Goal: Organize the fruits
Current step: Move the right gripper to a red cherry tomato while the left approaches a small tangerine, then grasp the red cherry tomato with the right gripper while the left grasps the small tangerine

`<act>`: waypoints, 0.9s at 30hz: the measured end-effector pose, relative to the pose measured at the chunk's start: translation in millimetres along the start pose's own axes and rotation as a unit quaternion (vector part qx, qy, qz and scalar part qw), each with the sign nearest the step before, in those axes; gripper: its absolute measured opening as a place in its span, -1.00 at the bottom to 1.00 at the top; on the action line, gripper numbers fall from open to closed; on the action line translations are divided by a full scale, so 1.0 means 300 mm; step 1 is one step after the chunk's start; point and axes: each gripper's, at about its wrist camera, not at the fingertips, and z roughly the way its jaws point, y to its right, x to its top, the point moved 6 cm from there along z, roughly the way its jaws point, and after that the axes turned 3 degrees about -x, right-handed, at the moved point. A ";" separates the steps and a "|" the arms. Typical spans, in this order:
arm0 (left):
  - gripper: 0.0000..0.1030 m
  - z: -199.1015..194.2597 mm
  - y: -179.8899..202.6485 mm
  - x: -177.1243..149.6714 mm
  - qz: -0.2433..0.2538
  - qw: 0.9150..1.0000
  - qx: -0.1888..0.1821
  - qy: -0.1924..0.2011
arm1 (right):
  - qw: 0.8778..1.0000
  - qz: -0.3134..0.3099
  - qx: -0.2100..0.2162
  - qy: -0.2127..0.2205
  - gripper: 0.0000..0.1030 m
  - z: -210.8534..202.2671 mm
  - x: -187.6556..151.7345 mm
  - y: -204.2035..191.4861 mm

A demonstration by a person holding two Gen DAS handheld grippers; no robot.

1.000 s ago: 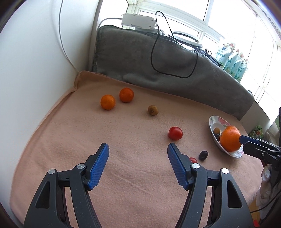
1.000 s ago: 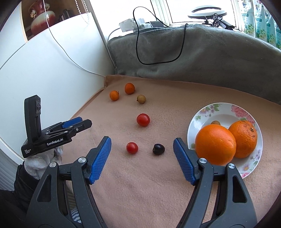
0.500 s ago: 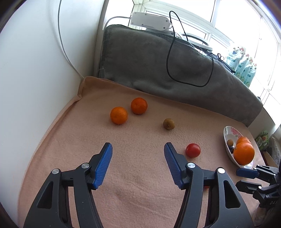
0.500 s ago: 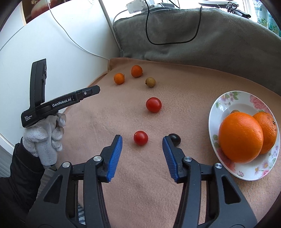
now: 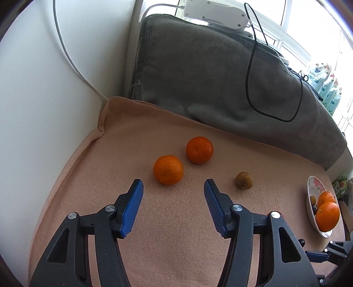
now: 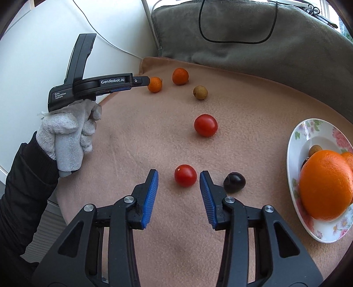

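My left gripper (image 5: 173,187) is open, just short of a near mandarin (image 5: 168,169); a second mandarin (image 5: 199,150) and a small brown fruit (image 5: 243,180) lie beyond. My right gripper (image 6: 178,176) is open with a small red tomato (image 6: 185,178) between its fingertips, not touching. A dark plum (image 6: 234,182) lies just right of it, and a larger tomato (image 6: 205,125) lies farther off. The floral plate (image 6: 313,130) on the right holds two oranges (image 6: 325,184) and small fruits. The left gripper shows in the right wrist view (image 6: 145,80) beside the near mandarin (image 6: 154,84).
All lies on a peach blanket (image 6: 136,136). A grey cushion (image 5: 209,77) with a black cable (image 5: 253,97) backs it. A white wall (image 5: 39,88) bounds the left side. A white power strip (image 5: 216,11) sits on top of the cushion.
My left gripper moved forward toward the two mandarins. My right gripper moved forward and narrowed, so the small tomato now sits between its fingertips.
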 end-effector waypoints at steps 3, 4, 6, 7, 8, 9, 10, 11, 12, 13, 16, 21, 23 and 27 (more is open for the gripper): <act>0.09 0.035 -0.006 0.012 -0.001 1.000 0.000 -0.005 | 1.000 -0.001 -0.002 0.000 -0.20 0.007 0.003 0.004; 0.09 0.045 -0.006 0.014 -0.001 1.000 0.001 -0.006 | 1.000 0.001 -0.002 0.001 -0.20 0.006 0.004 0.006; 0.07 0.064 -0.008 0.015 -0.001 1.000 0.001 -0.009 | 1.000 0.003 -0.002 0.004 -0.20 -0.001 0.006 0.010; 0.04 0.073 -0.010 0.015 0.000 1.000 0.002 -0.011 | 1.000 0.003 -0.002 0.005 -0.21 -0.004 0.005 0.013; 0.04 0.082 -0.011 0.015 0.001 1.000 0.003 -0.013 | 1.000 0.002 -0.003 0.006 -0.21 -0.008 0.006 0.014; 0.03 0.090 -0.012 0.015 0.000 1.000 0.005 -0.015 | 1.000 0.000 -0.004 0.007 -0.21 -0.011 0.006 0.014; 0.03 0.097 -0.014 0.014 -0.001 1.000 0.004 -0.017 | 1.000 -0.002 -0.003 0.006 -0.21 -0.012 0.006 0.013; 0.03 0.102 -0.015 0.014 -0.002 1.000 0.003 -0.019 | 1.000 -0.007 -0.003 0.005 -0.21 -0.013 0.005 0.009; 0.03 0.106 -0.014 0.014 -0.001 1.000 0.003 -0.020 | 1.000 -0.013 -0.005 0.003 -0.21 -0.011 0.003 0.004; 0.03 0.110 -0.014 0.015 -0.001 1.000 0.003 -0.020 | 1.000 -0.021 -0.009 0.000 -0.22 -0.007 0.001 0.000; 0.02 0.114 -0.015 0.019 -0.003 1.000 0.002 -0.021 | 0.999 -0.041 -0.019 -0.008 -0.34 0.012 -0.004 -0.011; 0.02 0.139 -0.018 0.032 -0.003 1.000 0.000 -0.024 | 0.998 -0.059 -0.028 -0.018 -0.36 0.041 -0.001 -0.015; 0.02 0.155 -0.018 0.038 -0.002 1.000 0.000 -0.026 | 0.997 -0.066 -0.033 -0.022 -0.36 0.055 0.000 -0.017; -0.07 0.180 -0.016 0.047 -0.001 1.000 0.000 -0.031 | 0.996 -0.076 -0.040 -0.028 -0.47 0.073 -0.006 -0.024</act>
